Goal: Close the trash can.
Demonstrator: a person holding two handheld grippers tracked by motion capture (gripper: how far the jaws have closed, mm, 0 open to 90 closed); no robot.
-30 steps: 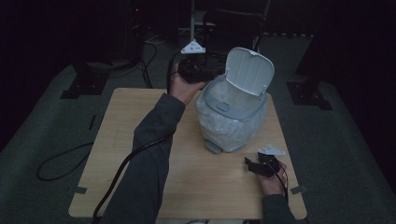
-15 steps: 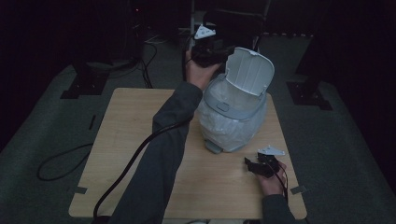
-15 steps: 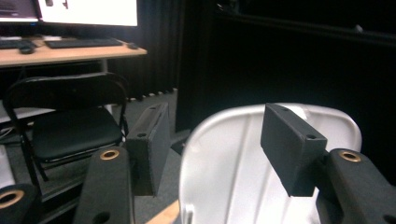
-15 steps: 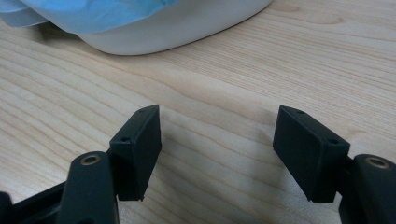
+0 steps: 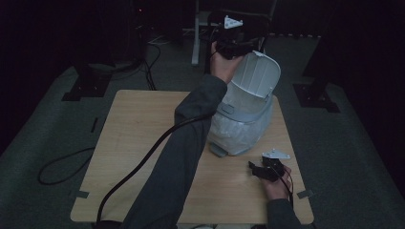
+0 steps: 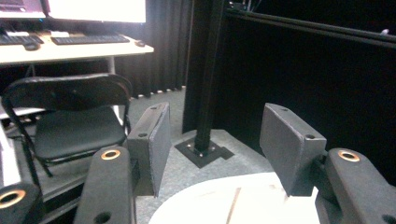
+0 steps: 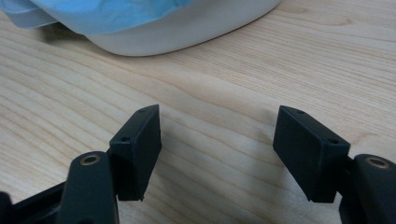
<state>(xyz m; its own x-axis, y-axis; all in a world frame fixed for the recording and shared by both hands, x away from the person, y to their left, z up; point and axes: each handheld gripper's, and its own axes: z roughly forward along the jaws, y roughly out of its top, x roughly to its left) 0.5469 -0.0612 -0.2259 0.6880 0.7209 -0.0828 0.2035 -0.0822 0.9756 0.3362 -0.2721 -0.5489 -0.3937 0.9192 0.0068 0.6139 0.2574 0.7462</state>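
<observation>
Toward the desk's point(image 5: 143, 143) far right corner, the white lidded bin point(image 5: 241, 126) is standing with its lid point(image 5: 255, 78) up. The left gripper point(image 5: 234, 40), fingers just spread and empty, is hovering above the lid; press it down squarely. The right gripper point(image 5: 260, 171) is resting open near the front right corner, ready to steady the bin.

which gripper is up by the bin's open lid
The left gripper, raised beside the top of the white bin's lid, jaws open and empty. The right gripper sits low on the table, also open.
</observation>
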